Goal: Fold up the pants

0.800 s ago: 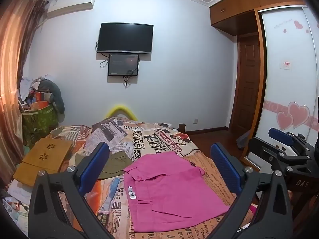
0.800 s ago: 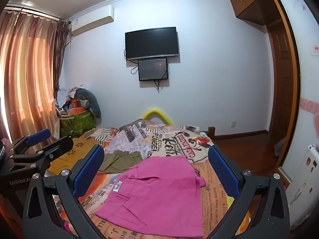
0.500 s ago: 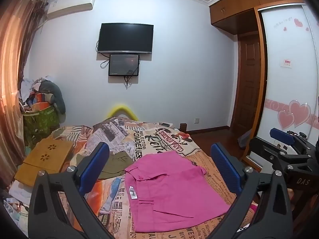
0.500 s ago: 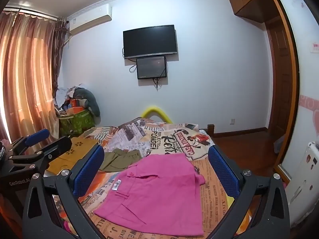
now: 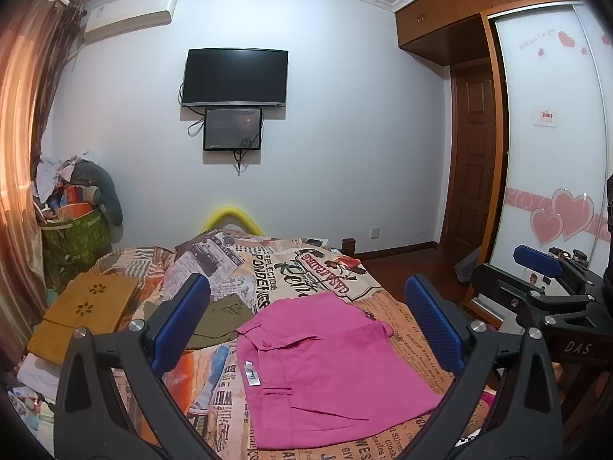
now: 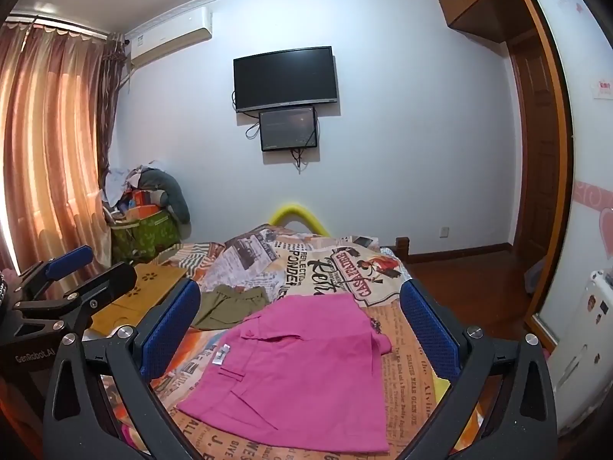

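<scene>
The pink pants (image 5: 325, 368) lie folded in a flat rectangle on the bed, white label up; they also show in the right wrist view (image 6: 299, 375). My left gripper (image 5: 306, 318) is open and empty, held above and behind the pants. My right gripper (image 6: 302, 326) is open and empty, also above them. Neither touches the cloth. The right gripper shows at the right edge of the left wrist view (image 5: 548, 295), and the left gripper at the left edge of the right wrist view (image 6: 65, 287).
The bed has a newspaper-print cover (image 5: 283, 268). An olive garment (image 5: 218, 318) lies left of the pants. A wooden lap tray (image 5: 84, 318) sits at the bed's left. A cluttered green basket (image 5: 72, 237) stands by the curtain. A wardrobe (image 5: 551, 153) stands on the right.
Both grippers have drifted slightly, so the pants sit a touch lower in view. The pants lie as before and both grippers stay open.
</scene>
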A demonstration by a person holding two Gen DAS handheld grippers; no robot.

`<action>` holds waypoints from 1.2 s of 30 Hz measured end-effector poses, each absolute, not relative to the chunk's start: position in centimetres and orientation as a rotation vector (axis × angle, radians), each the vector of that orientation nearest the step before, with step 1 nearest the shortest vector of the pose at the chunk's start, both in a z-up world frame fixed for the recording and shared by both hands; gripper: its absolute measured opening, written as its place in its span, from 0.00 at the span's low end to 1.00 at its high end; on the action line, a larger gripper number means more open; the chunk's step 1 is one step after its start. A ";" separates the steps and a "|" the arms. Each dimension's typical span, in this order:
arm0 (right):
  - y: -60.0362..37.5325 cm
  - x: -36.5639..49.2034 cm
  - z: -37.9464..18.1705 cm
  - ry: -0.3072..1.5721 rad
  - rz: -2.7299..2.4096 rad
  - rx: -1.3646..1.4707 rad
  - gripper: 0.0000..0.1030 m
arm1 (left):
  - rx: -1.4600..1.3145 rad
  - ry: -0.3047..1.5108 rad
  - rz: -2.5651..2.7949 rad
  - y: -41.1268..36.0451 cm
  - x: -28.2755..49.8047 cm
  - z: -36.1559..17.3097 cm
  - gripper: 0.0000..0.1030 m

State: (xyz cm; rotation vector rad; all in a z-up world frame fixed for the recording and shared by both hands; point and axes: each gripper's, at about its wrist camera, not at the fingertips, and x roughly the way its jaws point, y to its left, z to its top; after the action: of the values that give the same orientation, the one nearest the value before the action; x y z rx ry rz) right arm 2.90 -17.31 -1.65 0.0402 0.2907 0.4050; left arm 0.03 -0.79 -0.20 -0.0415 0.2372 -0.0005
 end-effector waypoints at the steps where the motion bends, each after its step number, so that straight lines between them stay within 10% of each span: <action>1: -17.3 2.9 -1.6 0.291 0.405 0.040 1.00 | -0.040 0.237 0.001 -0.8 0.0 -0.2 1.00; 36: -17.2 2.6 -1.5 0.290 0.405 0.032 1.00 | -0.052 0.240 0.015 -0.8 0.4 0.0 1.00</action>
State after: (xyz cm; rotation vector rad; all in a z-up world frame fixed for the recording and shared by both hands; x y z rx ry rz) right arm 2.63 -17.18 -1.52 0.0321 0.2897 0.4053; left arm 0.42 -0.80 -0.03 -0.0522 0.2405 0.0150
